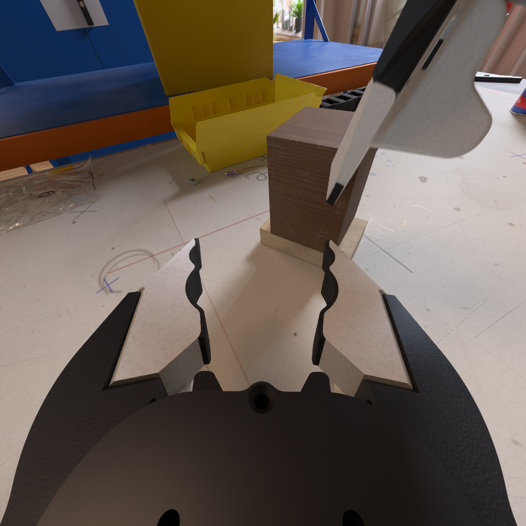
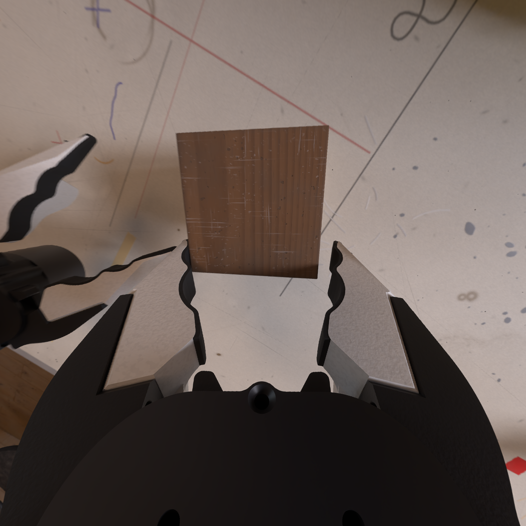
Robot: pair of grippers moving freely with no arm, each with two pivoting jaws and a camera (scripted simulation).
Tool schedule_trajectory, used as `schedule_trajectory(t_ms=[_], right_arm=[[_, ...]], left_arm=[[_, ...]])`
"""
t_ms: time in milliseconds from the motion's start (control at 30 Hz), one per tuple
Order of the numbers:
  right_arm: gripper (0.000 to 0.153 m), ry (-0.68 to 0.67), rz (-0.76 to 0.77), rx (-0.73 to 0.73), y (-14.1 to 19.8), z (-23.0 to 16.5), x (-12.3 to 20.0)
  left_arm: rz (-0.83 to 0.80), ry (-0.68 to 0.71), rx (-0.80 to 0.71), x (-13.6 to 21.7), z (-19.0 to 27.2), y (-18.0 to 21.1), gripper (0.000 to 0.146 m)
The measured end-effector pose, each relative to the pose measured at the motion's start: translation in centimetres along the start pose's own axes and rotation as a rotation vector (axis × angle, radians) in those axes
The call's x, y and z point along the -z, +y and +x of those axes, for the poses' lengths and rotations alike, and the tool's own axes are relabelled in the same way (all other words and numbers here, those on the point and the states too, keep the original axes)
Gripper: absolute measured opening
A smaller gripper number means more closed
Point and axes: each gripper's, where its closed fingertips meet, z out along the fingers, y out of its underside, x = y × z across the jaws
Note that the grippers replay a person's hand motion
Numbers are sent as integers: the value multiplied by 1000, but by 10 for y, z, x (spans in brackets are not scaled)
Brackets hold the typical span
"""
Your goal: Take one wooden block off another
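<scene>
A tall dark brown wooden block (image 1: 307,182) stands upright on a flat pale wooden block (image 1: 287,246), which lies on the scuffed, pen-marked work surface (image 1: 142,284). The pale slab shows as a low ledge along the dark block's foot, sticking out at its front and right edges.

In the left wrist view the left gripper (image 1: 262,244) sits low over the surface with its jaws spread wide and nothing between them; the stack stands at about 1 o'clock from its fingertips, with the right finger's tip overlapping the pale slab's near edge in the picture (whether they touch cannot be told). The right gripper (image 1: 336,196) comes down from 1 o'clock in that view, one pale finger lying across the dark block's right front corner, its black tip partway down the block's side.

The right wrist view looks straight down: the right gripper (image 2: 260,244) is wide open, and the dark block's square top (image 2: 253,202) fills the space at 12 o'clock just beyond its fingertips. Its left finger (image 2: 182,256) lies right at the block's lower left corner, while the right one stands clear of the other side. The left gripper (image 2: 57,199) shows at 9 o'clock there.

Behind the stack, at 11 o'clock in the left wrist view, sits a yellow bin (image 1: 242,119), with a bolt (image 1: 232,172) and a nut (image 1: 193,181) lying before it and a crumpled clear plastic bag (image 1: 42,193) at 9 o'clock.
</scene>
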Motion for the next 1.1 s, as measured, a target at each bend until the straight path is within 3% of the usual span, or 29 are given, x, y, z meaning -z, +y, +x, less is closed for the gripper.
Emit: schedule_trajectory(t_ms=[267,633,1100], right_arm=[[108,65,-18,11,0,3,-10],[107,121,40,40,-17,2,-17],[110,175,-29,60,-10,4,-25]], left_arm=[[9,-10,17,3,-7,-2,86],[21,-12,34,6,-12,-4,86],[26,2,37,7,-10,-6,85]])
